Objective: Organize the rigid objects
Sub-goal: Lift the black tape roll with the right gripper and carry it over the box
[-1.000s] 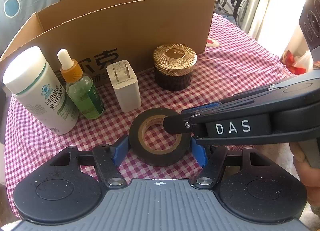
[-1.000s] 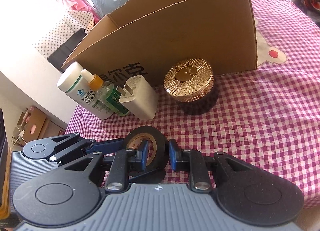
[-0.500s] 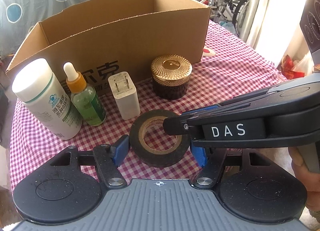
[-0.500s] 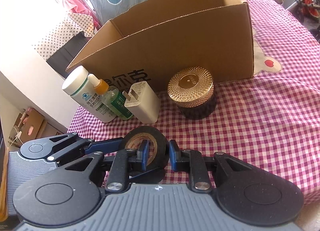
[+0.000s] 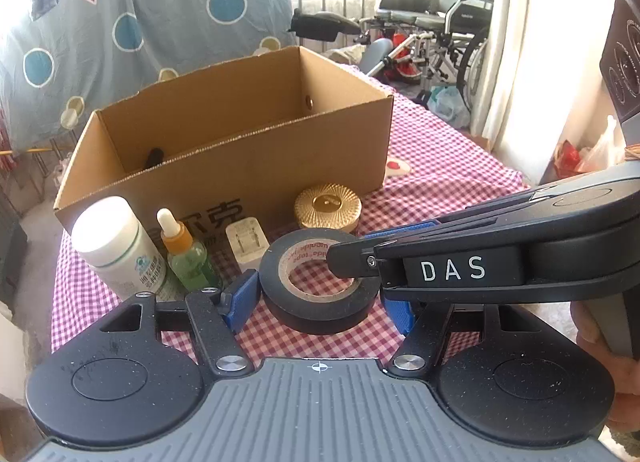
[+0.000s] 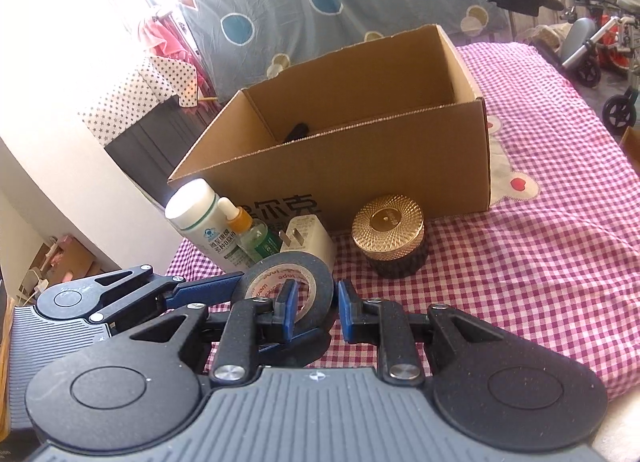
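A black tape roll hangs just above the checked cloth, and both grippers hold it. My left gripper is shut on its outer sides, one blue pad against its left edge. My right gripper is shut on the roll's wall, one pad inside the hole and the other outside; in the left wrist view it comes in from the right. Behind the roll stand a white bottle, a green dropper bottle, a white charger and a gold-lidded jar.
An open cardboard box stands behind the row, with a dark object inside near its left end. The red checked tablecloth stretches to the right. A wheelchair and a patterned sheet lie beyond the table. A person's hand holds the right gripper.
Both grippers have risen together with the tape roll held between them. The row of objects and the box now sit lower and farther off, and the box's inside shows.
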### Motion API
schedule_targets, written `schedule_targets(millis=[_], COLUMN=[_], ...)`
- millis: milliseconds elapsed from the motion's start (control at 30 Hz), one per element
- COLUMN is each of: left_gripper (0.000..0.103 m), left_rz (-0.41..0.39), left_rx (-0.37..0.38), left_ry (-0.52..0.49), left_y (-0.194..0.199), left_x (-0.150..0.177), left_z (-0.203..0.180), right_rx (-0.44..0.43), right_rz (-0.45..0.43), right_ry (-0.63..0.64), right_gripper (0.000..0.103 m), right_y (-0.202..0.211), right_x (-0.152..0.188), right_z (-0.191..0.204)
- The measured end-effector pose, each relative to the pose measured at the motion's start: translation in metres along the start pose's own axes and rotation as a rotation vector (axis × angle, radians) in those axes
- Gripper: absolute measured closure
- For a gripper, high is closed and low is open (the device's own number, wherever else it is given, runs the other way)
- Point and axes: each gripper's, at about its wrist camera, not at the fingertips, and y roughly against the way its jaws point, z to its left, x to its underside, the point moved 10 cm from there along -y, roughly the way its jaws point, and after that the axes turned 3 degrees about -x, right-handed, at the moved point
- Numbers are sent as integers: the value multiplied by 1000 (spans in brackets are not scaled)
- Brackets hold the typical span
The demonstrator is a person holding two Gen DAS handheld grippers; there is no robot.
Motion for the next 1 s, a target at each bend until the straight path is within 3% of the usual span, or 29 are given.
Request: schedule_targets(millis=[400, 600, 700, 867, 1000], left_gripper=[37, 37, 37, 37, 37], left_rz=[-129, -143, -115, 16, 106], left_rx=[-71, -114, -104, -36, -31], left_ry=[-42, -56, -40, 48, 91], left_y=[30, 28, 18, -12, -41], left_x=[-45, -83, -99, -116, -122], left_z=[8, 29, 46, 85, 115], right_rx=[-23, -71, -100, -143, -171], right_rz=[-113, -119, -90, 18, 121], right_ry=[81, 123, 118, 87, 66], right_gripper=[79, 79, 79, 79, 79], right_y=[25, 14, -1, -45, -92], right_x=[-51, -96, -121, -158, -179], right_z=[22, 32, 29, 17, 12])
